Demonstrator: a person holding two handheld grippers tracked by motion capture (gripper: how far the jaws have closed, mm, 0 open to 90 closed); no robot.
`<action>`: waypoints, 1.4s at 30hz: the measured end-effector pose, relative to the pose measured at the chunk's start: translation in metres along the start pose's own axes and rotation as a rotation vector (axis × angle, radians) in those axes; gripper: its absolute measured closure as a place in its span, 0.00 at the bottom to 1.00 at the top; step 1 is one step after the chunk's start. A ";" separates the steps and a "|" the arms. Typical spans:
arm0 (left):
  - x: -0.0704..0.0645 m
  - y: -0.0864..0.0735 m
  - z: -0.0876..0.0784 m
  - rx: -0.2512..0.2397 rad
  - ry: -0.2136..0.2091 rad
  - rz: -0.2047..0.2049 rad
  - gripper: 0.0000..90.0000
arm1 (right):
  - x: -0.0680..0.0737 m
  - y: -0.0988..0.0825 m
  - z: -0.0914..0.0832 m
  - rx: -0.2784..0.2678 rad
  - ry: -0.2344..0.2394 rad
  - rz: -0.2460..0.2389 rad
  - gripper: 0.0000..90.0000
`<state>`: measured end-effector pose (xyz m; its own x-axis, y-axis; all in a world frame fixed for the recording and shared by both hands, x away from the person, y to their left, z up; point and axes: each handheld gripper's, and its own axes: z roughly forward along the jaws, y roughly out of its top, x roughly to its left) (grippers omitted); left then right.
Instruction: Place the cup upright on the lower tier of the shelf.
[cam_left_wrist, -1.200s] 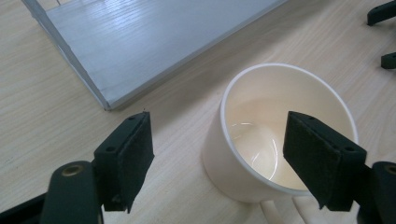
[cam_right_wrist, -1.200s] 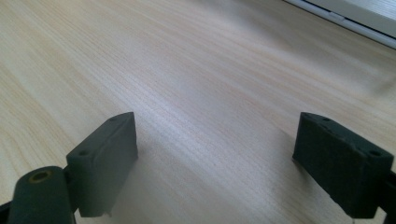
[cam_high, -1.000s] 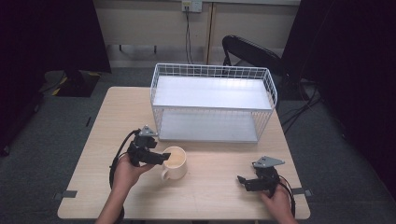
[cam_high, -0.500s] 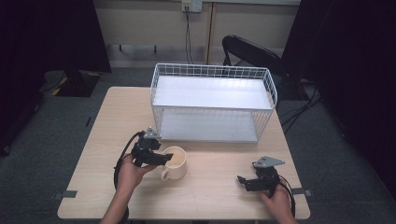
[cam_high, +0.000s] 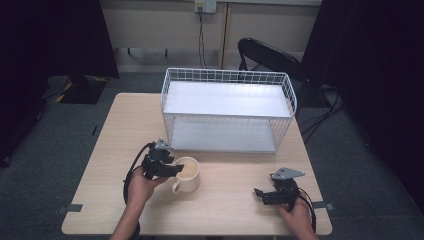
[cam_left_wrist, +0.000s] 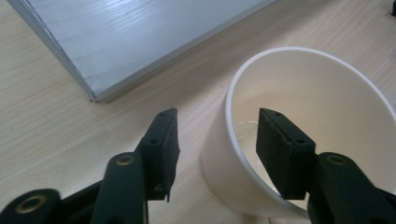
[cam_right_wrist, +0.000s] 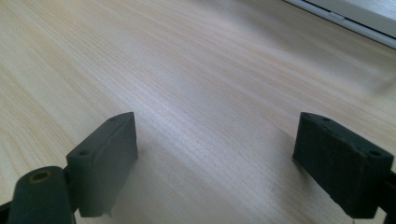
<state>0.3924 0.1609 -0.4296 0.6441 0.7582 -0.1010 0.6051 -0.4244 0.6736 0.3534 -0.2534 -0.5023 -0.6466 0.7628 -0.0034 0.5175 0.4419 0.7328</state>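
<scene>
Left tongs astride the mug's rim

My left tongs (cam_left_wrist: 217, 140) have just been closing, half-narrowed: one jaw inside the mug (cam_high: 186, 174), one outside at its 9 o'clock wall, not yet pinching. The mug stands upright at 6 o'clock of the rack (cam_high: 227, 107). My right tongs (cam_high: 265, 194) gape wide, well apart.

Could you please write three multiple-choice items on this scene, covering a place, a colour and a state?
1. Where does the mug stand?
A. on the table in front of the wire rack
B. inside the rack
C. on the floor

2. What colour is the mug?
A. red
B. cream
C. blue

3. How does the left gripper meet the mug?
A. shut beside it
B. fingers straddling its rim
C. far off

Answers: 1 A, it sits on the tabletop before the rack; 2 B, its wall is cream; 3 B, one finger is inside, one outside, having just been closing.
</scene>
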 end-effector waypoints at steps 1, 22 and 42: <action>-0.001 0.000 0.001 0.007 0.007 0.004 0.57 | 0.000 0.000 0.000 0.000 0.000 0.000 0.14; 0.000 -0.003 0.014 0.055 0.028 0.022 0.84 | 0.000 0.000 0.000 0.000 0.000 0.000 0.14; -0.006 0.009 0.013 -0.005 0.099 -0.017 0.92 | 0.000 0.000 0.000 0.000 0.000 0.000 0.14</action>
<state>0.4006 0.1459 -0.4325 0.5839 0.8108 -0.0400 0.6133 -0.4083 0.6761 0.3534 -0.2534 -0.5022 -0.6466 0.7628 -0.0035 0.5176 0.4420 0.7326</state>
